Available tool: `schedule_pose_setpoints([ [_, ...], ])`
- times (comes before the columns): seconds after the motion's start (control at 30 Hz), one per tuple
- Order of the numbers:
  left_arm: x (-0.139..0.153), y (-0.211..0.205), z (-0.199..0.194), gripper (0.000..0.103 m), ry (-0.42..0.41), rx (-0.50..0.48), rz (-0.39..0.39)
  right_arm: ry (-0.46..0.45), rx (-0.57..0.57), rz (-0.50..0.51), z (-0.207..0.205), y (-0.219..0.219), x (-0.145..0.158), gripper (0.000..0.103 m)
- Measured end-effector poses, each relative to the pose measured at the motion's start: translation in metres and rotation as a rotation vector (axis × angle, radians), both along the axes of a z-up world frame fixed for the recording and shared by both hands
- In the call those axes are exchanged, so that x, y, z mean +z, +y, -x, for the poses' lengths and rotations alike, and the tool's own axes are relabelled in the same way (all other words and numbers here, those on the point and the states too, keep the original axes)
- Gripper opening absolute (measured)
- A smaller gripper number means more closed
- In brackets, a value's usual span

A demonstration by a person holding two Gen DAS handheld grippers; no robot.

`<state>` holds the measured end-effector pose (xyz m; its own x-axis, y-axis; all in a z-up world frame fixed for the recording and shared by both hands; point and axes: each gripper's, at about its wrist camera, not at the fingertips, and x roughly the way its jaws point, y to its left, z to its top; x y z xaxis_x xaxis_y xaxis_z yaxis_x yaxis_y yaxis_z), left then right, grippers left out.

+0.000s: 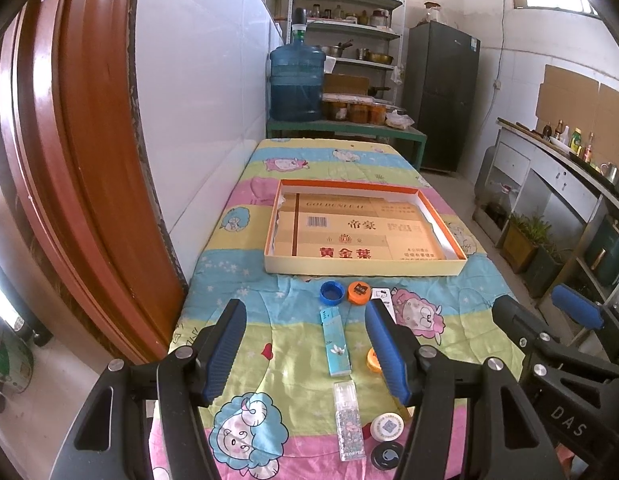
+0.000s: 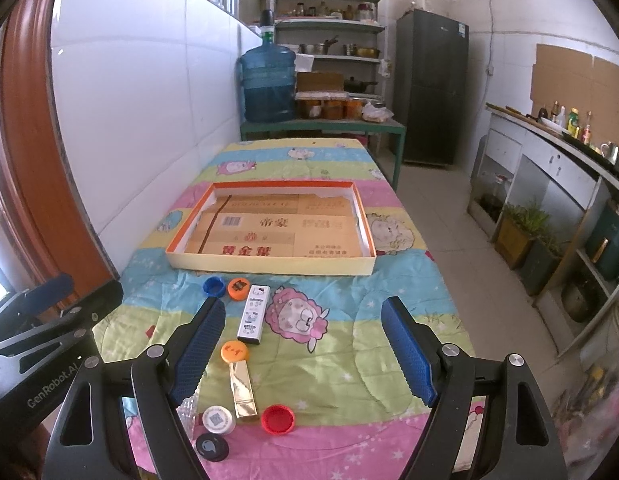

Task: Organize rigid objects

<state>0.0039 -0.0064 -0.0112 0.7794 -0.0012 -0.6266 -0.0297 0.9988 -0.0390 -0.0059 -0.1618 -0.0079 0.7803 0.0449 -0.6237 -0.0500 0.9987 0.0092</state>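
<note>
Kitchen walls of white tile run along the left side, with a dark fridge (image 1: 443, 96), a metal shelf of pots (image 1: 345, 20) and a big blue water jug (image 1: 296, 80) standing on a green bench at the far end. Nearer, the desk is covered by a cartoon-sheep quilt (image 1: 349, 160) in pink, yellow and blue stripes.

On the quilt's middle lies a shallow orange-rimmed box (image 1: 363, 266), its floor lined with printed cardboard and nothing else in it. The small things sit in a loose cluster on the near part of the quilt, all outside the box. Just before its near wall are a blue cap (image 1: 332, 293) turned hollow side up, an orange cap (image 1: 358, 292) beside it, and a white printed lighter (image 2: 253, 314). Closer in lie a light blue lighter (image 1: 336, 342), a clear patterned lighter (image 1: 349, 420), a gold lighter (image 2: 241, 390), a second orange cap (image 2: 234, 352), a white round lid with a code (image 2: 218, 420), a black round lid (image 2: 212, 447) and a red cap (image 2: 278, 420), which is hollow side up.

Both tools hover low over the near edge, aimed along the desk toward the box. The left gripper (image 1: 305, 348) has its fingers spread wide and empty, the light blue lighter lying between them on the quilt. The right gripper (image 2: 303, 356) is likewise spread wide, holding nothing.
</note>
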Motion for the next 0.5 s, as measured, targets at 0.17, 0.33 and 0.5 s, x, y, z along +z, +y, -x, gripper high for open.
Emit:
schedule_pose_setpoints([
  [0.17, -0.0015, 0.0014, -0.0003, 0.062, 0.002, -0.001, 0.002, 0.0, 0.003, 0.001, -0.0015, -0.0001, -0.0014, 0.082],
  [0.33, -0.0044, 0.0026, -0.0027, 0.062, 0.008, -0.004, 0.005, 0.002, 0.002, 0.001, -0.0018, 0.0005, -0.0017, 0.082],
  [0.5, -0.006, 0.0018, -0.0029, 0.062, 0.008, -0.004, 0.006, 0.003, 0.002, 0.0, -0.0022, 0.0008, -0.0023, 0.082],
])
